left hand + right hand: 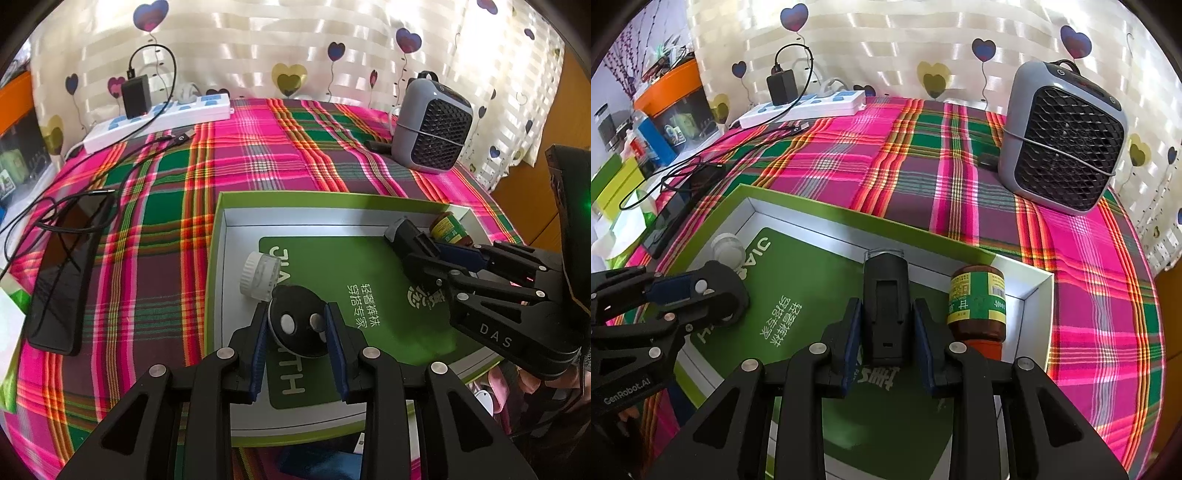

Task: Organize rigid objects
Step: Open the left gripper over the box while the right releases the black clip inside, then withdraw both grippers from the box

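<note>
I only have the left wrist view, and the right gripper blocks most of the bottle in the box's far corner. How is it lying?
Observer: The bottle lies on its side, with its red cap towards the right gripper and its base towards the far wall of the box.
Operator: Does it touch the black device that gripper has?
Observer: No. The black device runs parallel beside it, and a strip of box floor shows between them.
Operator: Is the grip on it square?
Observer: It looks so. The blue pads flank its body near the rear end, and its clear front points at the far wall.
</note>
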A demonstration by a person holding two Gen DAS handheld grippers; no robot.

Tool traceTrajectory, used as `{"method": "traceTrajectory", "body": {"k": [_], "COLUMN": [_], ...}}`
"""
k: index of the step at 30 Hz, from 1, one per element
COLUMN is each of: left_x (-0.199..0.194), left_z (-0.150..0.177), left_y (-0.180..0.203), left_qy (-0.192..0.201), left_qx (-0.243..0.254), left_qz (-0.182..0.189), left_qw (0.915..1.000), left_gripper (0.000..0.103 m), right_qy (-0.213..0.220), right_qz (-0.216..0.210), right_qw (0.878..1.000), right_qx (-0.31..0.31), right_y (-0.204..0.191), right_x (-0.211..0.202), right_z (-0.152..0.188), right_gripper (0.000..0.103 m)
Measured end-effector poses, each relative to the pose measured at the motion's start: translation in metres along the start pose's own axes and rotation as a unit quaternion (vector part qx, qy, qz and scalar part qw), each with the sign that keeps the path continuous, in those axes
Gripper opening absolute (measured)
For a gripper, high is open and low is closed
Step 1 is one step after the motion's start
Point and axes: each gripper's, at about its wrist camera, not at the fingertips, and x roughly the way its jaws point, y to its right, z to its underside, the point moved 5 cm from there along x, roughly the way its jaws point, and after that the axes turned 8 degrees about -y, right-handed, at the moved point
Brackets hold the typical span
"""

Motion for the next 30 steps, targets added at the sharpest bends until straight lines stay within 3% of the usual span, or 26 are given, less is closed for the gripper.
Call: {"method": "traceTrajectory", "body": {"k": [3, 7, 30], "left_x": [0.0, -0.002, -0.038], "left_z": [0.0, 0.0, 0.014], "left_y": [0.0, 0.002, 0.003], "left_qy": [0.0, 0.003, 0.029], "left_qx": [-0.001, -0.006, -0.017], "left_qz": [0.003, 0.009, -0.005], "left_qw": [1.0, 0.9999, 0.9994], "left_gripper": [0.031, 0.036, 0.037], "right_qy": [0.001, 0.004, 0.04], "right_qz": [-0.002, -0.006, -0.008], "right_qw": [1.0, 1.0, 0.999], "right_qx": [0.001, 0.004, 0.009], "right_y": [0.0, -0.001, -0.007], "right_x": [-0.001, -0.003, -0.034], "right_z": [0.0, 0.001, 0.014], "right_gripper": [0.03, 0.039, 0.04]}}
